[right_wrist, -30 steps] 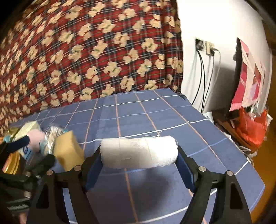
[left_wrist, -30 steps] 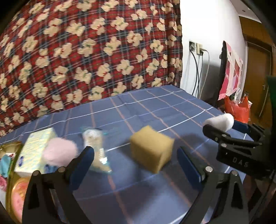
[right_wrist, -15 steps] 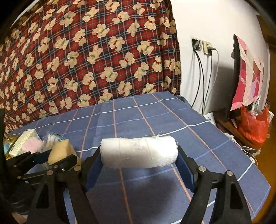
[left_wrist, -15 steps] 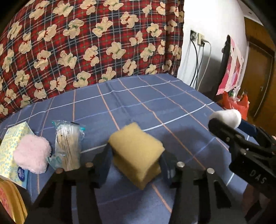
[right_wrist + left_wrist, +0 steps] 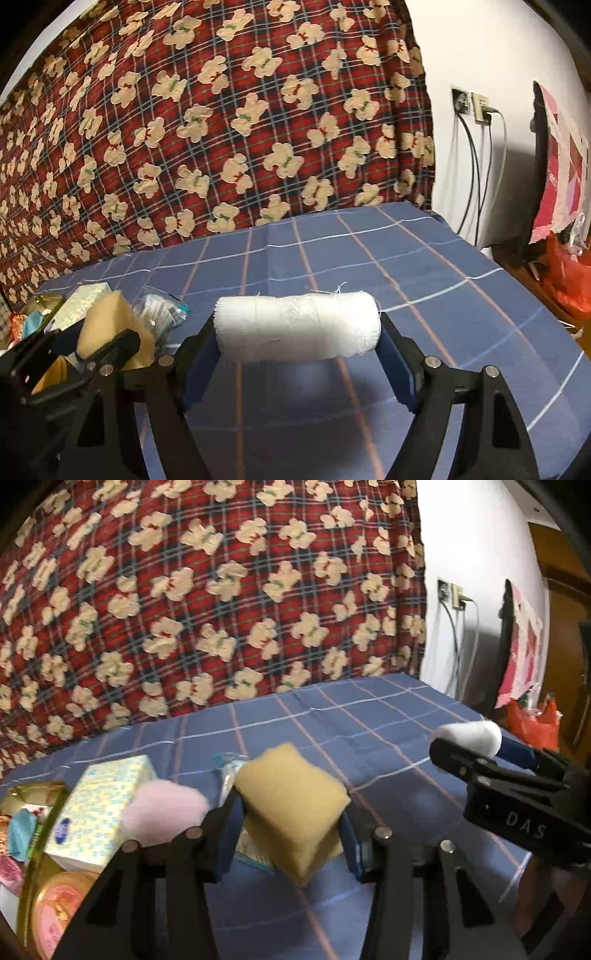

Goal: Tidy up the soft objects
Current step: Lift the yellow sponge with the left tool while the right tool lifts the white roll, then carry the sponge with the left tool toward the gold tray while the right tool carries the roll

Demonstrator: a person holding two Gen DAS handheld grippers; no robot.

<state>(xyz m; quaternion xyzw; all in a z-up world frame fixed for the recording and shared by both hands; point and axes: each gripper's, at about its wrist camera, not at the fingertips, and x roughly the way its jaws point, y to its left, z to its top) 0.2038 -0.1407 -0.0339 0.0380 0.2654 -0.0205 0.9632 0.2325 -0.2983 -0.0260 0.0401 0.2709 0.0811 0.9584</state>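
My left gripper is shut on a yellow sponge block and holds it above the blue checked cloth. My right gripper is shut on a white gauze roll, held crosswise between its blue pads, also above the cloth. The roll's end and the right gripper's body show at the right of the left wrist view. The sponge and left gripper show at the lower left of the right wrist view.
A pink puff lies against a tissue box at the left. A clear packet of cotton swabs lies behind the sponge. A gold-rimmed tin is at the far left. A bear-print blanket backs the cloth. The cloth's edge drops off at the right.
My left gripper has closed on the sponge and lifted it off the cloth, moving left toward the puff and tissue box. My right gripper keeps holding the gauze roll.
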